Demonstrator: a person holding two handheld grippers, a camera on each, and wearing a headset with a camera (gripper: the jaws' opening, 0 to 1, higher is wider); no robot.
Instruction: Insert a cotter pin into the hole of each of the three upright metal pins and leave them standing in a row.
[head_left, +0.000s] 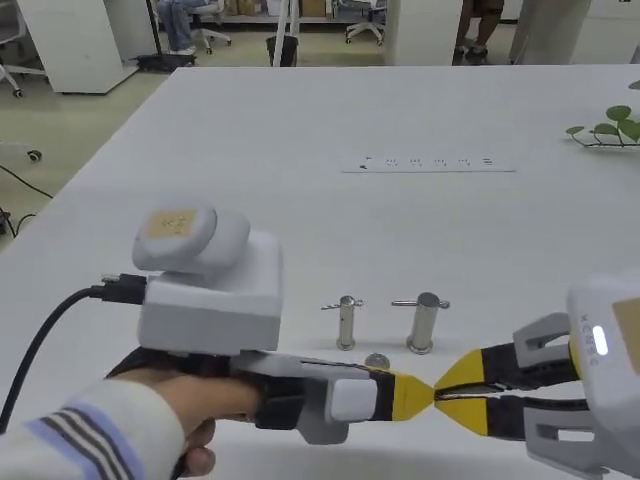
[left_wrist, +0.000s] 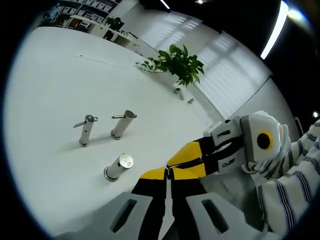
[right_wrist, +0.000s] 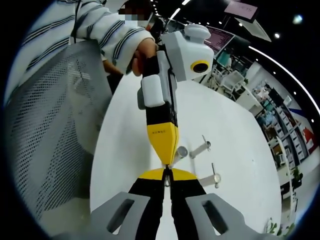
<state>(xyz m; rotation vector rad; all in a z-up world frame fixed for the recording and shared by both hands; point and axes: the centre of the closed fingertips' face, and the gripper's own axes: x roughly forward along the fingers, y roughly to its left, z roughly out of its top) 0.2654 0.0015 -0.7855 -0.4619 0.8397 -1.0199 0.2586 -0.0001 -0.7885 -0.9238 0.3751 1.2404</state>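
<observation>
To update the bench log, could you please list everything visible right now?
table: one, white, under everything.
metal pins: three, silver, standing mid-table.
cotter pins: two, silver, through the two farther pins' tops.
power strip: one, white, farther back.
plant: one, green, far right.
left tool: one, yellow-tipped, shut.
right tool: one, yellow-tipped, shut, tip to tip with the left.
hand: one, striped sleeve, holding the left tool.

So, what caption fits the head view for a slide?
Left gripper and right gripper meet tip to tip over a white table, before one bare pin and two pins holding cotter pins.
</observation>
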